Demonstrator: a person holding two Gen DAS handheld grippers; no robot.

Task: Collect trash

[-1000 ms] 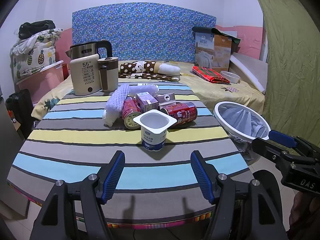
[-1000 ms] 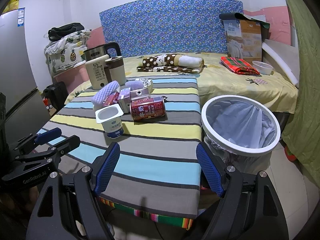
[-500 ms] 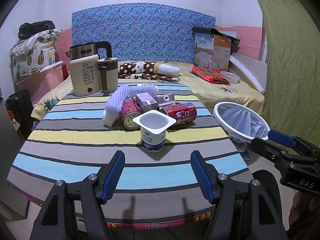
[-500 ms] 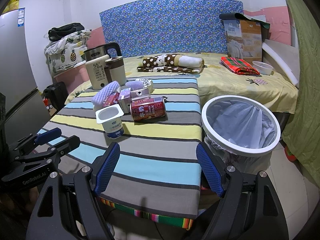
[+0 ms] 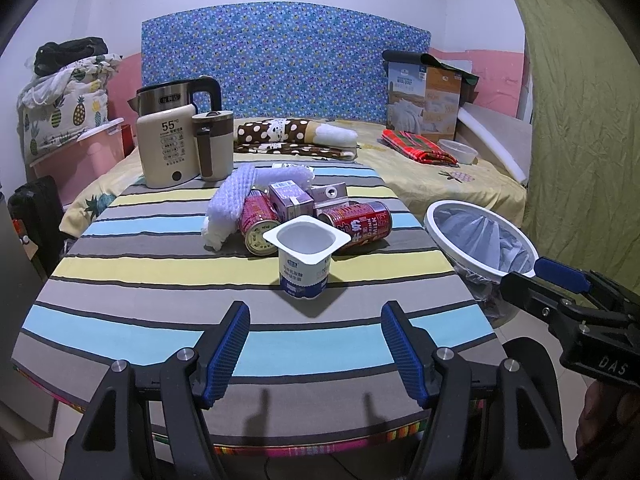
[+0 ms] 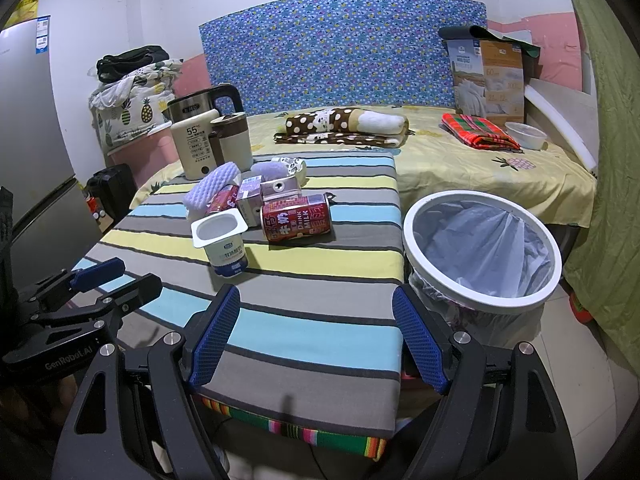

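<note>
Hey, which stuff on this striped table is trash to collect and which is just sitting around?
Trash job:
white plastic yogurt cup
two red drink cans
purple juice carton
white-rimmed bin with plastic liner

Just lying about:
cream electric kettle
beige lidded mug
polka-dot blanket roll

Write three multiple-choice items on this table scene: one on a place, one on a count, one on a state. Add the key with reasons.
1. Where is the bin?
A. on the table
B. on the floor off the table's right edge
C. on the bed

2. How many red cans lie on the table?
A. two
B. four
C. none

3. How does the yogurt cup stand?
A. upside down
B. crushed flat
C. upright, open

Key: 1 B, its rim sits beside and below the tabletop. 2 A, one can lies behind the cup, another left of it. 3 C, its mouth faces up, lid off.
</note>
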